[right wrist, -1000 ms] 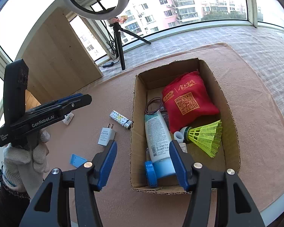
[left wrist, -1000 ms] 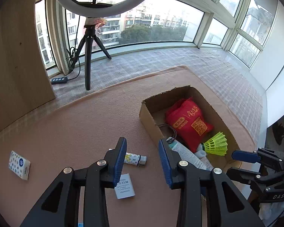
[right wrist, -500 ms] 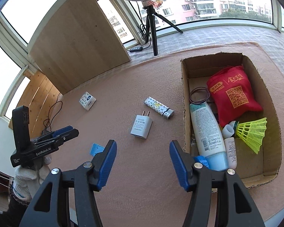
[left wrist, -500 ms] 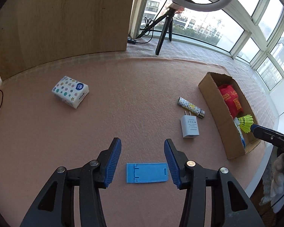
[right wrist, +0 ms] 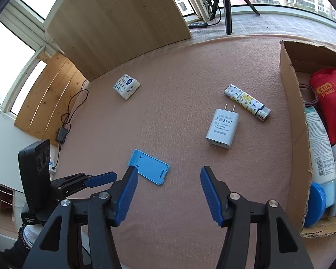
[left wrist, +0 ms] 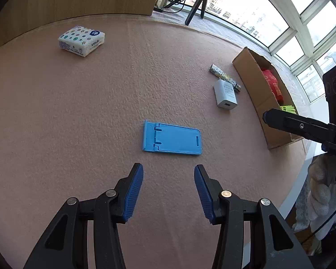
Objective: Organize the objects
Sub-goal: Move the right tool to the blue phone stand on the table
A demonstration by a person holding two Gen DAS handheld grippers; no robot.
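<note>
A flat blue phone stand (left wrist: 171, 139) (right wrist: 149, 166) lies on the pink felt table, just ahead of my left gripper (left wrist: 168, 173), which is open and empty. My right gripper (right wrist: 167, 176) is open too, hovering between the stand and a white charger plug (right wrist: 222, 128) (left wrist: 225, 94). Beyond the plug lies a patterned lighter (right wrist: 246, 102) (left wrist: 225, 77). A tissue pack (left wrist: 81, 40) (right wrist: 126, 86) sits far left. The cardboard box (right wrist: 294, 121) (left wrist: 256, 87) on the right holds a red pouch (right wrist: 331, 98), a lotion tube (right wrist: 320, 148) and a yellow shuttlecock (left wrist: 287, 109).
A wooden board (right wrist: 114, 22) leans at the table's back. A tripod (right wrist: 226, 4) and cables stand on the sill behind it. The table edge drops away near the box (left wrist: 302, 168). A gloved hand (left wrist: 324, 188) holds the right gripper.
Both grippers have swung left, away from the box. The left gripper has come lower and closer to the blue stand. Both stay open.
</note>
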